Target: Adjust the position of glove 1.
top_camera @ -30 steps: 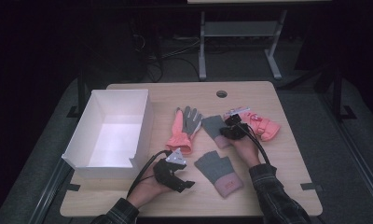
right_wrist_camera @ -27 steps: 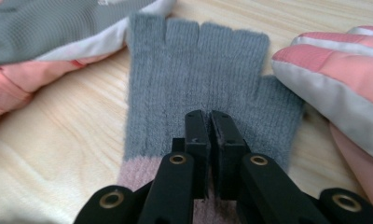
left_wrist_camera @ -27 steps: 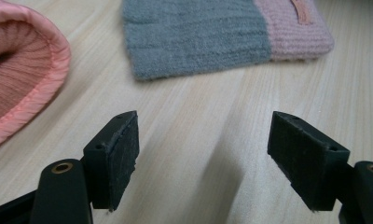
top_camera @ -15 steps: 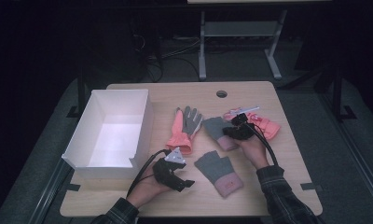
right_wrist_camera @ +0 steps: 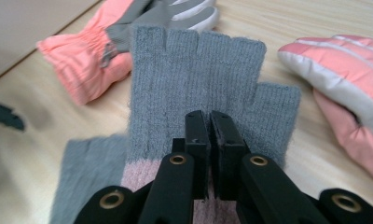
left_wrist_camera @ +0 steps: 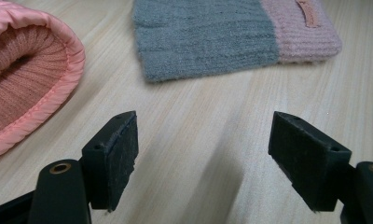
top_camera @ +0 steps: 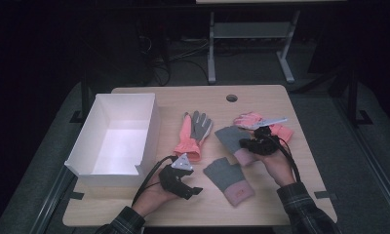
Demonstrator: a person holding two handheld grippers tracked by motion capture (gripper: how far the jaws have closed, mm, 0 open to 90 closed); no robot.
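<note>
The right gripper (right_wrist_camera: 208, 140) has lifted the grey glove (right_wrist_camera: 194, 79), clamped; left gripper (left_wrist_camera: 203, 154) gapes wide.

Grey glove (right_wrist_camera: 194, 74) was fingerless, ribbed knit, with a pink cuff; in the right gripper view it filled the centre of the frame, finger stubs toward the top, thumb stub at right, pinched at the cuff end. In the high view it sat right of centre (top_camera: 230, 138), its cuff toward lower right. Its mate (top_camera: 229, 179), same knit, lay flat at lower centre, pink cuff toward lower right; in the left gripper view it crossed the top of the frame (left_wrist_camera: 208, 35).
</note>
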